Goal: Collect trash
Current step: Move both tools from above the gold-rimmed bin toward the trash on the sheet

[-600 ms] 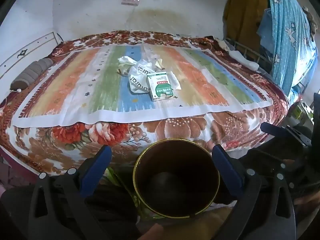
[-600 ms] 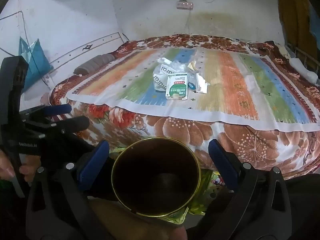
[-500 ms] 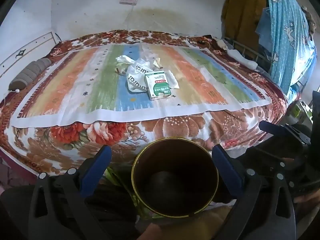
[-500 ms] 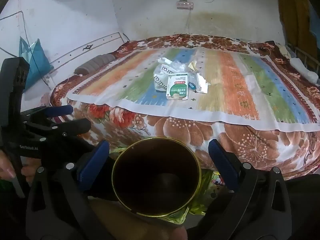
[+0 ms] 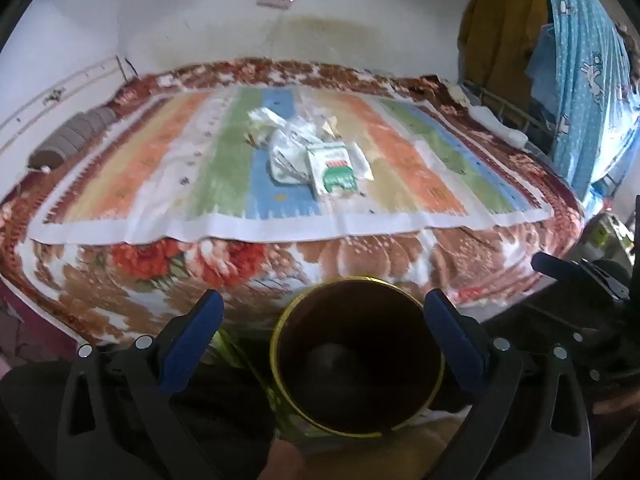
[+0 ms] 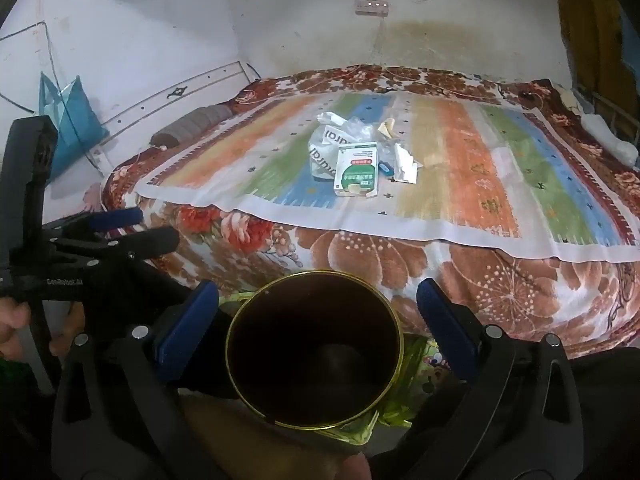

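Observation:
A pile of trash lies mid-bed: a white plastic bag (image 5: 286, 148) (image 6: 322, 150), a green-and-white carton (image 5: 332, 170) (image 6: 357, 170), crumpled paper (image 6: 406, 162) and small scraps. A dark round bin with a gold rim (image 5: 356, 364) (image 6: 314, 354) sits low in front of the bed, between the fingers in both views but not touched. My left gripper (image 5: 318, 328) is open and empty. My right gripper (image 6: 318, 320) is open and empty. The left gripper also shows at the left of the right wrist view (image 6: 116, 224).
The bed carries a striped mat (image 6: 460, 184) over a floral blanket (image 5: 160, 256). A grey roll pillow (image 6: 192, 126) lies at the head. A teal bag (image 6: 70, 120) hangs on the left wall. Blue cloth (image 5: 576, 80) hangs at the right.
The left wrist view has drifted slightly, with the trash pile shifting in frame and blurring. The right view has barely changed. Both grippers stay open.

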Motion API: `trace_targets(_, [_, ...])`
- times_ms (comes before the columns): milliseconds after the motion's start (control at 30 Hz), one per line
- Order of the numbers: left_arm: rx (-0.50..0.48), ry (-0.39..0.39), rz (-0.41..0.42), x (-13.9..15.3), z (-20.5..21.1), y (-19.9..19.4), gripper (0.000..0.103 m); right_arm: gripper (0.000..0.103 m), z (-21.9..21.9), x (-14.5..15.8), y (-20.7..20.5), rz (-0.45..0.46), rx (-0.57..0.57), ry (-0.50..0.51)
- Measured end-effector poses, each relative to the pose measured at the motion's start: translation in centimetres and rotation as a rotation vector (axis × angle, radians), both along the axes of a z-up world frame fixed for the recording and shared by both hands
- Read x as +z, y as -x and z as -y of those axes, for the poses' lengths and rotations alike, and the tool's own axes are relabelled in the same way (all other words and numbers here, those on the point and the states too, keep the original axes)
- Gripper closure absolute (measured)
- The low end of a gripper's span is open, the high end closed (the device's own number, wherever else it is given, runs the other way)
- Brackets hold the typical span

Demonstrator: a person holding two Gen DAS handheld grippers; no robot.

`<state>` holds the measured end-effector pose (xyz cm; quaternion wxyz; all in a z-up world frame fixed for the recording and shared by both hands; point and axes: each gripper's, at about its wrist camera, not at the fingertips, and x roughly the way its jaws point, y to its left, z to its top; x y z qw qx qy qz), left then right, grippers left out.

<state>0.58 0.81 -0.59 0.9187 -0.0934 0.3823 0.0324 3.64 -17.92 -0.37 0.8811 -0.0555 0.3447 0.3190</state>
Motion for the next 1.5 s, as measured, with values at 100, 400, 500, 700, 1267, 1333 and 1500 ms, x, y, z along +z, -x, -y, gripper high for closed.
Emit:
trace_targets(100, [-0.01, 0.006, -0.006, -0.11, 0.11, -0.07, 0.006, 0.009, 0.15, 0.01, -0.16, -0.004, -0.007, -0.005])
trace_targets(400, [-0.003, -0.001, -0.015, -0.04, 0.42, 0.04, 0.006, 0.009, 0.11, 0.06, -0.28, -0.004, -0.01, 0.002])
trace_targets(500, [-0.034, 0.01, 0.003, 0.29, 0.67, 0.14, 0.006, 0.009, 0.15, 0.02, -0.35, -0.005, -0.019, 0.004])
trace_targets(700, [-0.042, 0.012, 0.011, 0.47, 0.75, 0.1, 0.006, 0.009, 0.01, -0.07, -0.38, -0.008, -0.013, 0.012])
trace_targets(1267, [-0.026, 0.025, 0.007, 0.42, 0.72, -0.04, 0.006, 0.009, -0.24, -0.21, -0.16, -0.032, 0.014, 0.004])
trace_targets(1333, [-0.025, 0.026, 0.008, 0.43, 0.62, -0.03, 0.006, 0.009, -0.36, -0.22, -0.09, -0.032, 0.017, 0.007])
trace_targets(1500, [-0.021, 0.033, 0.009, 0.45, 0.49, -0.02, 0.006, 0.009, -0.34, -0.25, -0.18, -0.035, 0.012, 0.006])
